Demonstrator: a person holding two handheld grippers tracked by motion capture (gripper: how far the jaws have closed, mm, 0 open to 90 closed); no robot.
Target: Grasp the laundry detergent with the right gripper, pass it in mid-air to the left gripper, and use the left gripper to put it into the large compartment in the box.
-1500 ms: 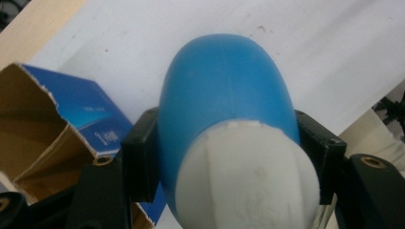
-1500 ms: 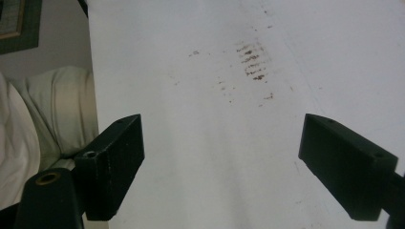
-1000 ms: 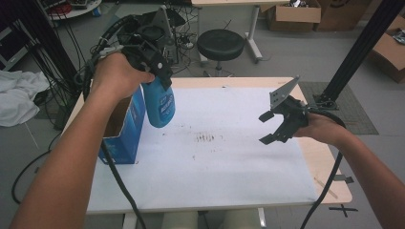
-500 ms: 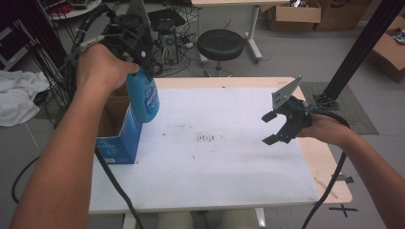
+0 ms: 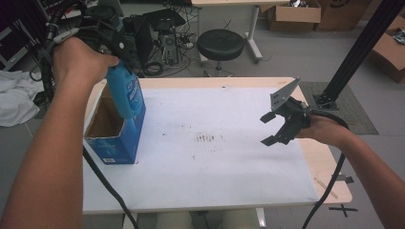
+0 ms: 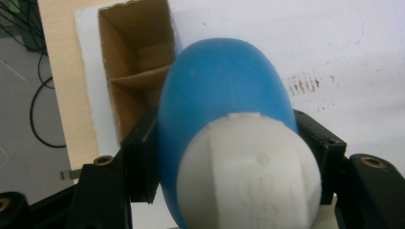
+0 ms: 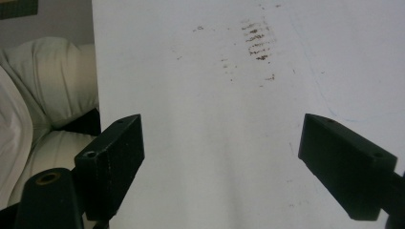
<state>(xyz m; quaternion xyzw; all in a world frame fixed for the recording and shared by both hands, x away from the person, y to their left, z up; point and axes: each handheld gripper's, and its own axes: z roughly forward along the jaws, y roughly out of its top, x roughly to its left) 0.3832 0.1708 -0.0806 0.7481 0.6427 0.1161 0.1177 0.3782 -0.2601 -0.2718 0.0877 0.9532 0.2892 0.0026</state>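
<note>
A blue bottle [image 5: 125, 94] with a white cap [image 6: 250, 174] hangs bottom-down over the open blue cardboard box [image 5: 114, 143] at the table's left edge. My left gripper [image 5: 112, 45] is shut on it, its jaws pressing both sides near the cap [image 6: 229, 157]. The box's brown inside has a cardboard divider [image 6: 138, 78]. Above the right side of the white mat [image 5: 215, 157], my right gripper [image 5: 268, 129] hovers open with nothing between its jaws [image 7: 222, 157].
A brown smudge [image 5: 207, 138] marks the middle of the mat. Behind the table stand a black stool [image 5: 220, 45] and cardboard boxes [image 5: 293, 12]; a black post [image 5: 356, 52] rises at the right. A cable [image 5: 107, 186] trails off the front edge.
My left gripper has carried the blue bottle leftward and a little up, from beside the box's right wall to above its open top. The right gripper has stayed still.
</note>
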